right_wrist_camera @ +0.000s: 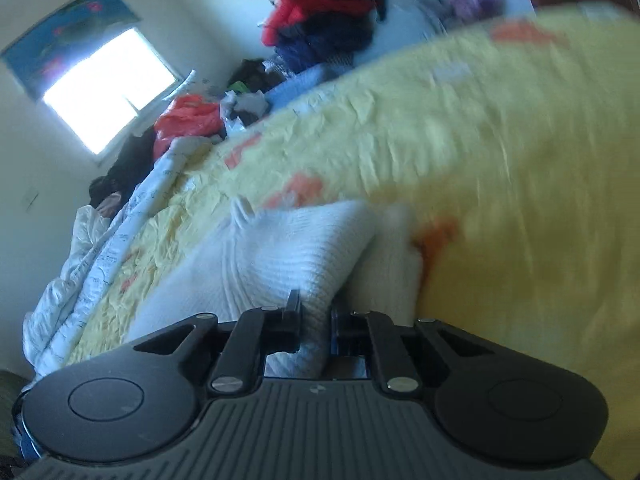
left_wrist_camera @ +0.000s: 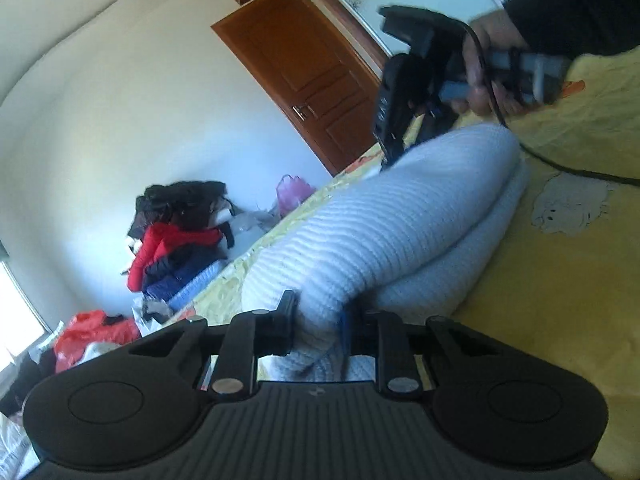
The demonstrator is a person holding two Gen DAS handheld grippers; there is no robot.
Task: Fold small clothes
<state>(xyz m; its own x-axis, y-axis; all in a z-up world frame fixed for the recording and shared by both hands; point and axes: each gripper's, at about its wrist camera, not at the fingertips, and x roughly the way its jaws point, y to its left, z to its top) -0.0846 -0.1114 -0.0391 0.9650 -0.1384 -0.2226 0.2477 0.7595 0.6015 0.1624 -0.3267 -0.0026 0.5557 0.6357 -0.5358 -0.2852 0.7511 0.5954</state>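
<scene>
A white ribbed knit garment (left_wrist_camera: 400,224) lies on the yellow bedspread (left_wrist_camera: 560,280), its upper layer lifted into a long fold over a lower layer. My left gripper (left_wrist_camera: 318,324) is shut on the near end of that fold, cloth bunched between its black fingers. At the far end of the fold, the right gripper (left_wrist_camera: 390,156) bites into the knit, held by a hand in a dark sleeve. In the right wrist view the right gripper (right_wrist_camera: 316,316) is shut on a corner of the white knit garment (right_wrist_camera: 280,252), which rises off the bedspread (right_wrist_camera: 500,160).
A wooden door (left_wrist_camera: 308,76) stands behind the bed. A heap of red, black and blue clothes (left_wrist_camera: 180,232) and an orange bag (left_wrist_camera: 92,332) lie past the bed's far edge. A bright window (right_wrist_camera: 108,88) is at left. A black cable (left_wrist_camera: 560,166) trails over the bedspread.
</scene>
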